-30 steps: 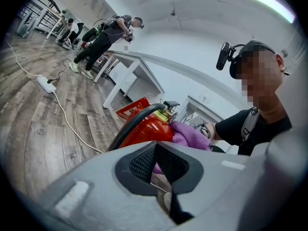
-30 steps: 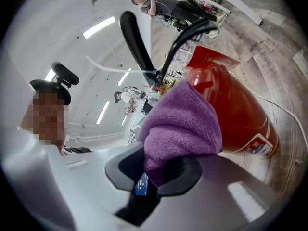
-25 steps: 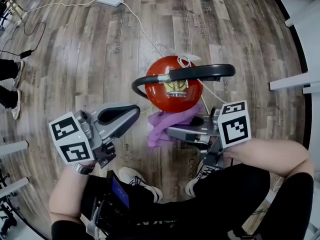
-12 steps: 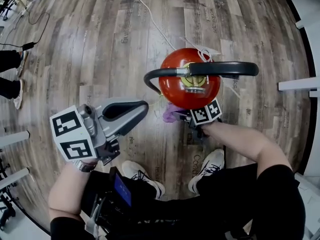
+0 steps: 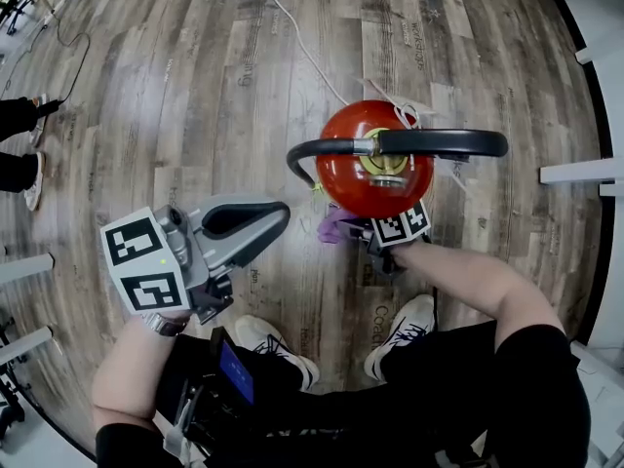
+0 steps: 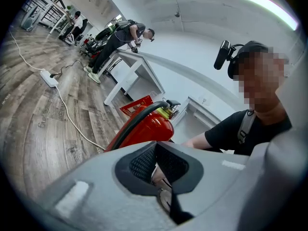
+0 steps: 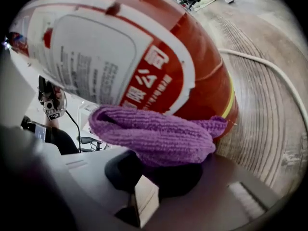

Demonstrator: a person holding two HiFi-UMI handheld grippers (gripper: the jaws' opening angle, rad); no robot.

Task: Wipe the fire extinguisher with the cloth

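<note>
Lower left, the left tongs [image 5: 281, 216] hang clenched on nothing. At centre, the right tongs [image 5: 363, 230] clamp the cloth [image 5: 333, 226] against the near side of the extinguisher [image 5: 346, 178], which stands on the floor [image 5: 195, 115]. A hard sideways push could tip it, or friction could drag the cloth loose.

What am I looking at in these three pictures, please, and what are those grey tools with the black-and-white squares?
A person holds a two-jaw gripper in each hand; the squared cubes are part of them. The downward picture comes from a camera on the person's head; the other two come from cameras riding on each gripper. On the wooden floor stands a red fire extinguisher, beside a white cable. The right gripper is clamped on a purple cloth, held against the extinguisher's side. The left gripper is shut and empty, off to one side.
</note>
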